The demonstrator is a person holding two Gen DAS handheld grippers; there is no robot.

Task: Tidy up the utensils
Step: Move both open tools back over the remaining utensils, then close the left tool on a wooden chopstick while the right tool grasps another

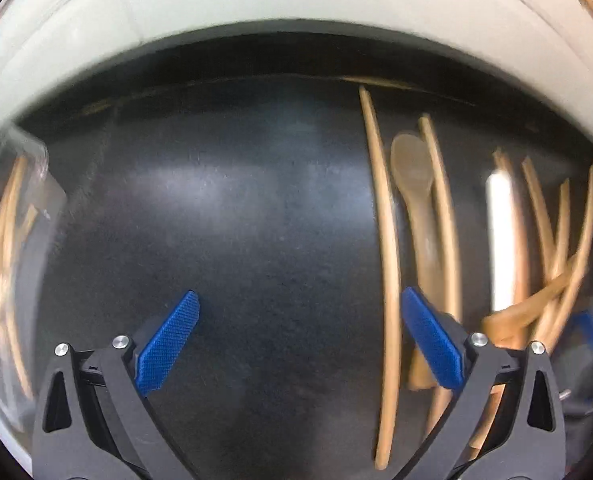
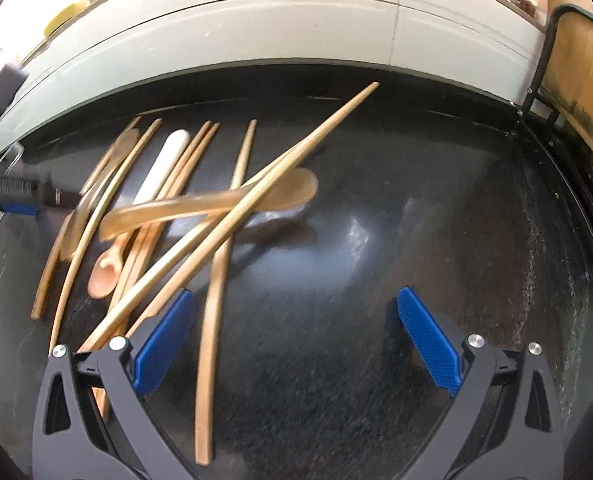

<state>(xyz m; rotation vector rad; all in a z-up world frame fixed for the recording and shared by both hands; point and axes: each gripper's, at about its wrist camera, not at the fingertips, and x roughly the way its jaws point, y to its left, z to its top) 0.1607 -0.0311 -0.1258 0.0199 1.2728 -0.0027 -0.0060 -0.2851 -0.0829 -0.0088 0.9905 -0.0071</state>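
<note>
Two hand-held grippers hung over a dark speckled counter (image 2: pixel 376 320), which ran back to a pale tiled ledge (image 2: pixel 256 28). The left hand-held gripper (image 1: pixel 300 340) had its blue pads spread wide with nothing between them, bare counter showing in the gap. The right hand-held gripper (image 2: pixel 294 340) was likewise released and empty.

Wooden utensils (image 2: pixel 168 208) lay in a loose heap ahead and to the left of the right hand-held gripper, and to the right of the left one. A long chopstick (image 2: pixel 296 156) crossed the heap at a slant, its tip pointing away toward the ledge. Beneath it lay a translucent amber spoon (image 2: pixel 216 204), bowl away to the right. A single wooden stick (image 2: pixel 214 300) ran just beside the right hand-held gripper's left pad. A white cylindrical piece (image 2: pixel 164 164) rested among the sticks, further off. A small wooden spoon (image 2: pixel 106 272) lay with its bowl nearest, left of that pad.

A clear container (image 1: pixel 12 248) holding more sticks stood far left of the left hand-held gripper, blurred.
</note>
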